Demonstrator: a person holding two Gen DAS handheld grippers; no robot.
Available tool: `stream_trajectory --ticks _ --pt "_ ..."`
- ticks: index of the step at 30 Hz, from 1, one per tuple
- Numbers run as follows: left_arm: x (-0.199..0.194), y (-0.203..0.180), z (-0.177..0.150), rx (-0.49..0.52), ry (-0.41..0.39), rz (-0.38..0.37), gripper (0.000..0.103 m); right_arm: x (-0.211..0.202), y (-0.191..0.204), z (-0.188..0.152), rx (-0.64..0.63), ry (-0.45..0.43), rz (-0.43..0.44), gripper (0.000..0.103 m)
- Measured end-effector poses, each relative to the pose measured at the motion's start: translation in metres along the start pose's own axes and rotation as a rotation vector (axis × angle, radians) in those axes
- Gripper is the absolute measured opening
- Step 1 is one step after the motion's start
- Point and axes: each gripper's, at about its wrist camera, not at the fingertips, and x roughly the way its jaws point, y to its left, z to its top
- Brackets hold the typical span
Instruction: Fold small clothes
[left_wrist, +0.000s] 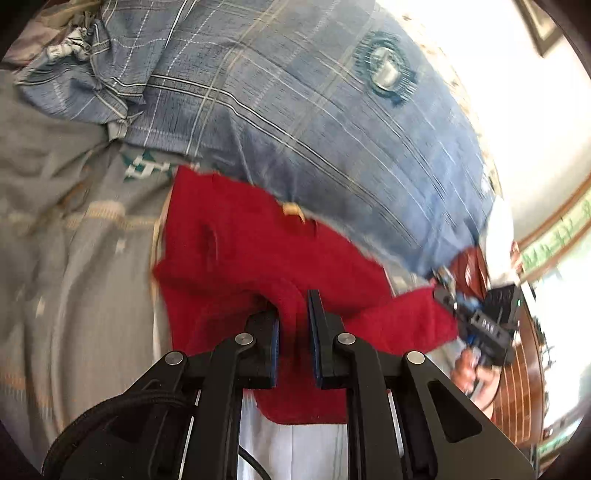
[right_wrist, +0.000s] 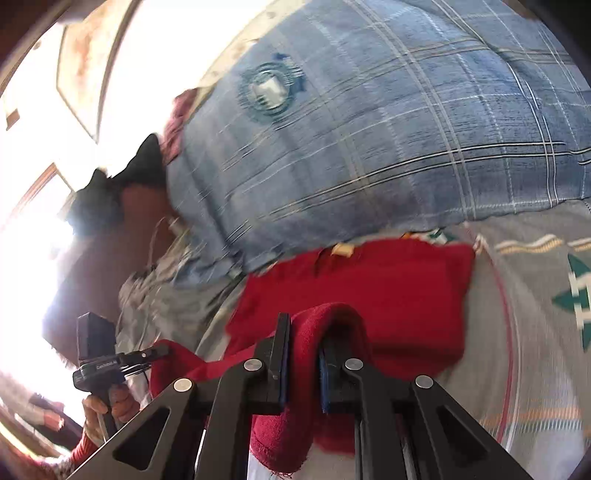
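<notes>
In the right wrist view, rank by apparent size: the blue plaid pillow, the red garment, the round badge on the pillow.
1. blue plaid pillow, largest.
2. red garment; it lies nearer the camera, so its true size against the pillow is unsure.
3. round badge, clearly smallest.

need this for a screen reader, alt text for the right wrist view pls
The right gripper is shut on a fold of a red garment lying on a grey patterned bedsheet. A blue plaid pillow lies behind; the left gripper holds the garment's other end.
</notes>
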Motion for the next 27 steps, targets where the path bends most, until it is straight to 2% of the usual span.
stream_trajectory --ticks 3,7,12,17,20,23,25,27 --pt "0.036 0.013 0.026 -0.019 -0.001 0.059 0.012 0.028 -0.022 0.019 0.052 0.006 -0.043 0.011" --pt "0.070 0.031 0.043 -0.019 0.016 0.148 0.012 0.064 -0.047 0.035 0.091 0.028 -0.106 0.011" --pt "0.091 0.035 0.047 0.039 0.021 0.227 0.012 0.095 -0.067 0.041 0.071 0.061 -0.197 0.011" --pt "0.099 0.023 0.041 0.132 0.007 0.309 0.012 0.107 -0.071 0.034 0.024 0.081 -0.269 0.011" --pt "0.104 0.015 0.037 0.193 -0.001 0.360 0.012 0.107 -0.074 0.031 0.029 0.082 -0.283 0.011" --pt "0.107 0.011 0.034 0.215 -0.012 0.388 0.012 0.099 -0.071 0.032 0.036 0.084 -0.278 0.022" --pt "0.108 0.010 0.033 0.218 -0.017 0.396 0.012 0.090 -0.065 0.032 0.020 0.081 -0.266 0.035" --pt "0.109 0.010 0.033 0.219 -0.018 0.402 0.012 0.081 -0.057 0.031 -0.008 0.073 -0.279 0.041"
